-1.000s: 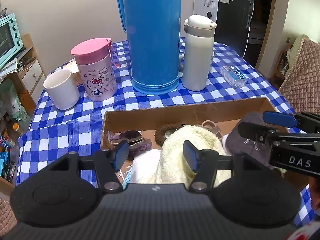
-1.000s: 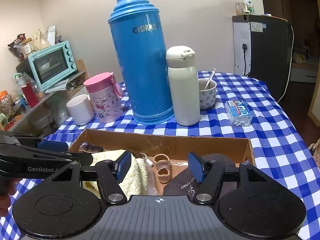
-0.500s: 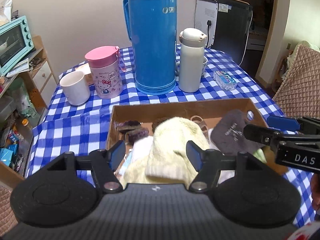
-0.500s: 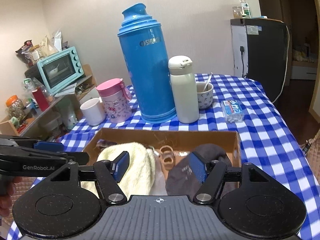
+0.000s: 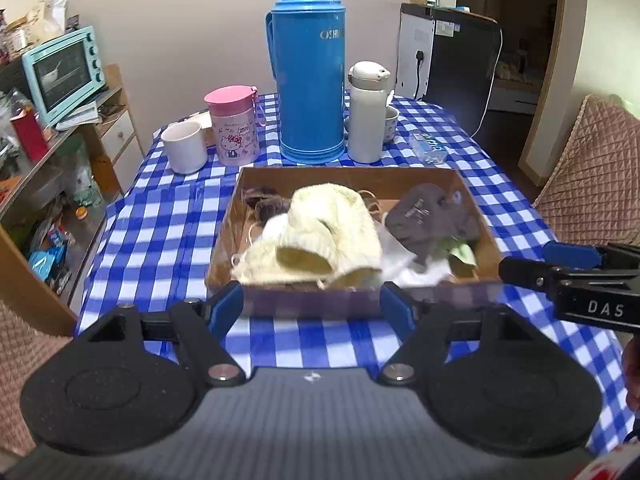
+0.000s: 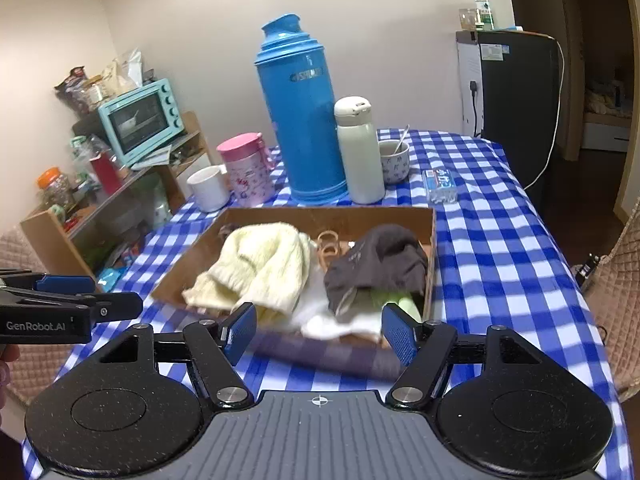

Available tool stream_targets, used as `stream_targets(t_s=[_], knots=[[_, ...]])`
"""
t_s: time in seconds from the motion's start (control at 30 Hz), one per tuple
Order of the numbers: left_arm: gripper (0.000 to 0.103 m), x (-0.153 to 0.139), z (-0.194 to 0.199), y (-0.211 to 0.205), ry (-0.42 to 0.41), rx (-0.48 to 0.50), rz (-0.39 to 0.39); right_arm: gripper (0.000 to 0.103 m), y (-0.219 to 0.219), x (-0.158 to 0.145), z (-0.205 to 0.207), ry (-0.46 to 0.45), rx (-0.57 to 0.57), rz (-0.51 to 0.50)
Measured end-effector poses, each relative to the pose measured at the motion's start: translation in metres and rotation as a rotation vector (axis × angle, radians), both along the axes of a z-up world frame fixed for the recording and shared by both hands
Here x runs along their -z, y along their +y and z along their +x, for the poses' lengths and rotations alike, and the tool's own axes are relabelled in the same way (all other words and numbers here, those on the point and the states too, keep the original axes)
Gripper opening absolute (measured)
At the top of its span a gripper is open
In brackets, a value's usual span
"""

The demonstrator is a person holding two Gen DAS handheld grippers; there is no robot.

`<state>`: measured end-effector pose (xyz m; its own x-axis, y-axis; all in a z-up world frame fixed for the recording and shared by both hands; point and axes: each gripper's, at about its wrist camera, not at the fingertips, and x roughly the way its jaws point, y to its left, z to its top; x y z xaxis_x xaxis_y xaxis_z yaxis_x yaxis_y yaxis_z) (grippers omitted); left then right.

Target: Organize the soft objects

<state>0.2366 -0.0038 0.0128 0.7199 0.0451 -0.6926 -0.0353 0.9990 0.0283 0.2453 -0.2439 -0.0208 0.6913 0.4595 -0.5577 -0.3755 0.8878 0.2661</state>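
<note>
A shallow cardboard box (image 5: 348, 176) on the blue checked table holds a cream knitted hat (image 5: 320, 236), a dark grey cap (image 5: 428, 216), a white cloth (image 5: 404, 268), a green scrap (image 5: 464, 254), a dark furry piece (image 5: 268, 204) and tan hair rings (image 6: 330, 244). My left gripper (image 5: 312, 306) hovers just short of the box's near wall, its jaws opening with nothing between them. My right gripper (image 6: 320, 332) is open and empty at the same near wall, and shows at the right edge of the left wrist view (image 5: 560, 264).
Behind the box stand a tall blue thermos (image 5: 310, 68), a white flask (image 5: 366, 112), a pink lidded cup (image 5: 234, 124), a white mug (image 5: 184, 146), a small bowl with a spoon (image 6: 394, 160) and a tissue pack (image 5: 430, 146). A quilted chair (image 5: 592, 176) is right, cluttered shelves (image 5: 64, 128) left.
Both grippers have drawn back and upward from over the box to its near side. The left jaws have spread wider. The hat and cap stay in the box.
</note>
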Motion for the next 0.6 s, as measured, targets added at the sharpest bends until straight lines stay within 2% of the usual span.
stream_targets(t_s=[0.27,0.6], knots=[[0.073,-0.013,-0.070,-0.017,0.010,-0.047,-0.032,0.070,-0.018,-0.011,-0.058,0.051,-0.041,0.019],[0.073,-0.022,-0.139,-0.019,0.040,-0.031,-0.042,0.070,-0.018,-0.017,-0.128,0.093,-0.018,-0.004]])
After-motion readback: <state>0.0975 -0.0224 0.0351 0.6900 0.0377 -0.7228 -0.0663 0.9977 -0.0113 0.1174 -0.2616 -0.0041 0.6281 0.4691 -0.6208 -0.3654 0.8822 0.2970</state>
